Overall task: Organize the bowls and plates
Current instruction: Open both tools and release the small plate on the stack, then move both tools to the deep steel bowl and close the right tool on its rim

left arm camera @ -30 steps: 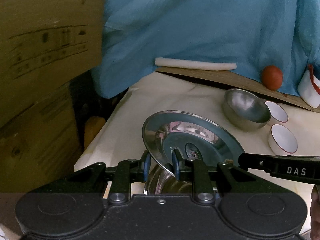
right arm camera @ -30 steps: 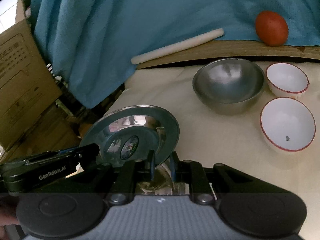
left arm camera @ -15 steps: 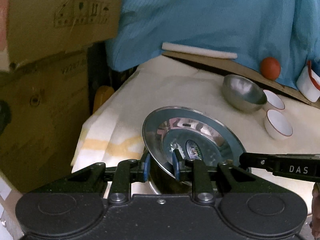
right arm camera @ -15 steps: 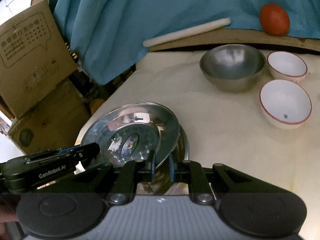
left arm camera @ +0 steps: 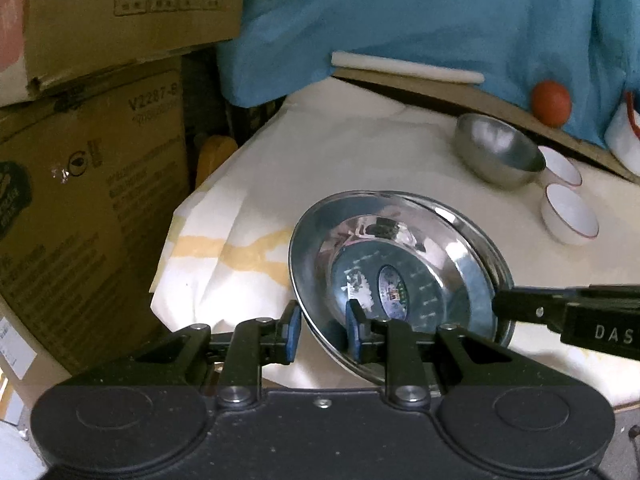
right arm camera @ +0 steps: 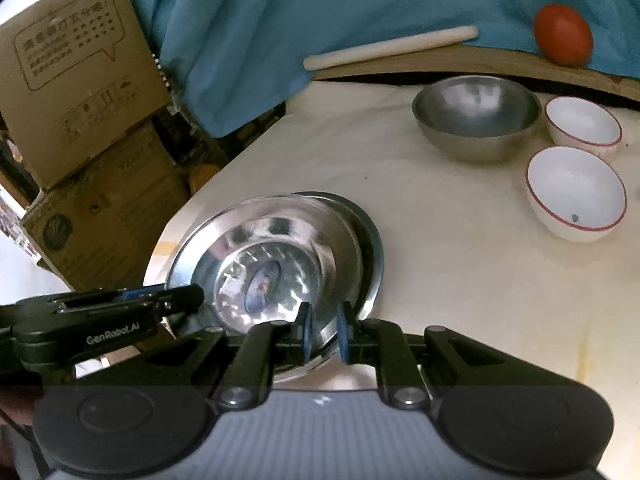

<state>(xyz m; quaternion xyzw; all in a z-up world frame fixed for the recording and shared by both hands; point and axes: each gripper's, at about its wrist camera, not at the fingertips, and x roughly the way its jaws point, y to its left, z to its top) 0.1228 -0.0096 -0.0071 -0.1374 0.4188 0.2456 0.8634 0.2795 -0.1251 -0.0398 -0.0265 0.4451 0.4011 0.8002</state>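
Note:
A shiny steel plate (left arm camera: 400, 256) (right arm camera: 276, 248) with a sticker at its centre is held tilted by two sides of its rim. My left gripper (left arm camera: 322, 320) is shut on its near-left rim. My right gripper (right arm camera: 324, 324) is shut on its near-right rim. Each gripper shows in the other's view: the right gripper's fingers (left arm camera: 520, 306) at the plate's right edge, the left gripper's fingers (right arm camera: 176, 300) at its left edge. Just under it, on the table, lies a second steel plate (left arm camera: 494, 252) (right arm camera: 374, 252), of which only the far-right rim shows.
A steel bowl (left arm camera: 496, 152) (right arm camera: 476, 120) and two white red-rimmed bowls (left arm camera: 570, 216) (right arm camera: 576, 192) stand at the back right. A white rod (right arm camera: 392, 46) and an orange ball (right arm camera: 564, 34) lie by the blue cloth (right arm camera: 320, 0). Cardboard boxes (left arm camera: 88, 184) flank the table's left edge.
Both grippers have carried the plate toward the table's near-left corner and lowered it over the second plate. Both grips look the same.

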